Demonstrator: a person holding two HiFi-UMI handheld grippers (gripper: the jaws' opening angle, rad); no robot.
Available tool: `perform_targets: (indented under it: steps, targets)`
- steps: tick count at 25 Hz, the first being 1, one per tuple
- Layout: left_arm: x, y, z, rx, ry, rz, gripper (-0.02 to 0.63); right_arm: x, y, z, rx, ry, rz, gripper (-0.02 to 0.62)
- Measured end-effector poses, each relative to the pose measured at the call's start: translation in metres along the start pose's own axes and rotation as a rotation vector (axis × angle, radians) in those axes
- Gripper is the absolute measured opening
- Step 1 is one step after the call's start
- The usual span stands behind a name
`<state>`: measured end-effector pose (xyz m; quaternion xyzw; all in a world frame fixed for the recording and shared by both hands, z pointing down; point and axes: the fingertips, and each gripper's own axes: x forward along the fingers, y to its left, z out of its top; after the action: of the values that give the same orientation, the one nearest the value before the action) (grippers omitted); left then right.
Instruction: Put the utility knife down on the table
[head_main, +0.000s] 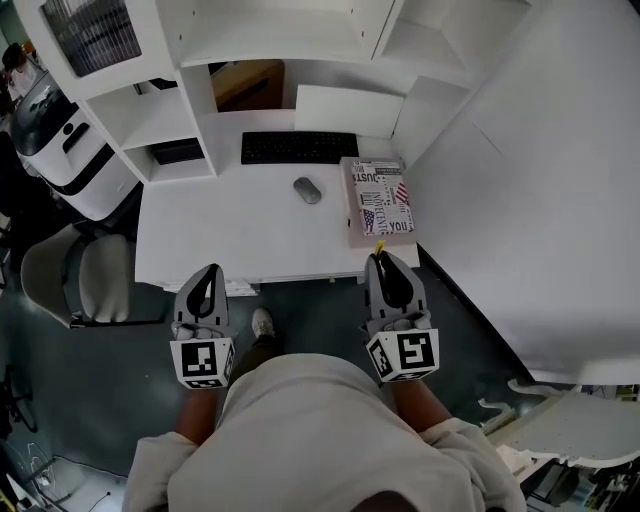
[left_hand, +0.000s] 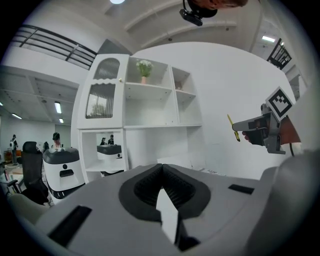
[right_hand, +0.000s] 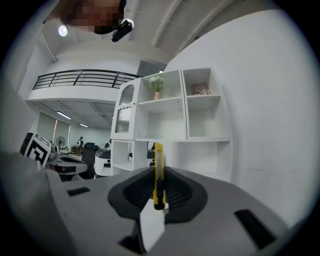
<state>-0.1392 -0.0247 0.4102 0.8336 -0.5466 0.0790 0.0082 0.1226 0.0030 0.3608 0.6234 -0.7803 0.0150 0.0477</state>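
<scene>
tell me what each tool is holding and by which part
Right tool grips the yellow utility knife by one end, the rest sticking out. Left tool holds nothing.

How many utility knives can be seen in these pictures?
1. The yellow utility knife is clamped upright in the right gripper. The left gripper holds none; none shows on the desk, though shelves may hide some.

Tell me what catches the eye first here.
The yellow knife juts from the shut right gripper, near the front edge of the white desk. The left gripper is shut and empty. A keyboard and mouse lie on the desk.
</scene>
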Motion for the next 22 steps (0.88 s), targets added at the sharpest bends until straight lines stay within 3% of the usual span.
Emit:
perform_targets:
  steps: [12, 22]
  targets:
    - [0.081, 0.064, -0.009, -0.015, 0.034, -0.103, 0.001, 0.122, 0.005, -0.056, 0.025, 0.171, -0.082, 0.060]
    - [0.109, 0.078, -0.019, -0.019, 0.078, -0.039, 0.002, 0.182, -0.012, -0.161, 0.104, 0.402, -0.051, 0.060]
